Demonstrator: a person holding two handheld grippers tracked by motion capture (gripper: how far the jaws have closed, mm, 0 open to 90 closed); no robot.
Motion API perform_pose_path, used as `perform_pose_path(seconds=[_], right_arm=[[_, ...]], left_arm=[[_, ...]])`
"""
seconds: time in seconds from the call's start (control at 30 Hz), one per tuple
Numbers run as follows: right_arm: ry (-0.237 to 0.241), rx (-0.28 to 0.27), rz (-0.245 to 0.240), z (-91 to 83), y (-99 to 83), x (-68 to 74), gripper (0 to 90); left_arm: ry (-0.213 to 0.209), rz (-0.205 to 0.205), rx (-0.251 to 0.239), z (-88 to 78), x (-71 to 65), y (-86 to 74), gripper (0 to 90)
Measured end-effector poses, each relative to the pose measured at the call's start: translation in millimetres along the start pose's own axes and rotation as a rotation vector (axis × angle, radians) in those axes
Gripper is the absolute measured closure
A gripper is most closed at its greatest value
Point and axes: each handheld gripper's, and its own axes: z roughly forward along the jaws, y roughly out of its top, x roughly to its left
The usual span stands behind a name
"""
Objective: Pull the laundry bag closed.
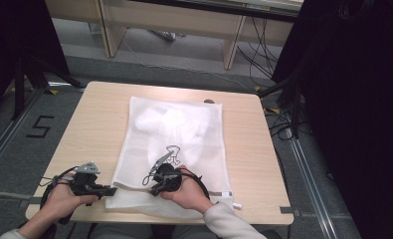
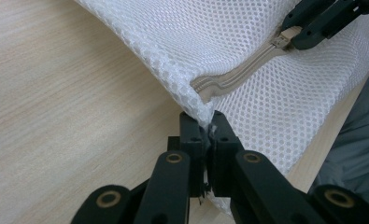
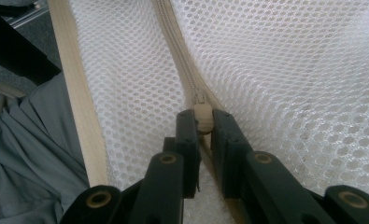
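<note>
Both hands rest low at the desk's (image 1: 99,124) near edge. The left gripper (image 2: 208,122) pinches the corner of the white honeycomb-mesh bag (image 1: 176,144) — its jaws clamped on the fabric. The right gripper (image 3: 203,122) grips the beige zipper pull (image 3: 202,114) — the bag lies flat mid-desk.

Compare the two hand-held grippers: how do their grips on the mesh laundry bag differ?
The left hand-held gripper pinches the corner of the mesh laundry bag; the right hand-held gripper clamps the zipper pull. In the high view, left sits at the bag's edge, right over its near end. Both are shut.
</note>
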Motion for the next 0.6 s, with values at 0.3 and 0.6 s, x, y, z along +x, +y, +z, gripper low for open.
perform_pose_path(seconds=[0.3,0.6], right_arm=[[0.002,0.001,0.013,-4.1,-3.5,-2.5,82.0],[-0.001,-0.005,0.021,-7.9,-7.2,-6.5,82.0]], left_arm=[[0.003,-0.006,-0.006,0.4,-0.5,-0.2,86.2],[-0.002,0.001,0.008,-0.3,1.1,-0.1,86.1]])
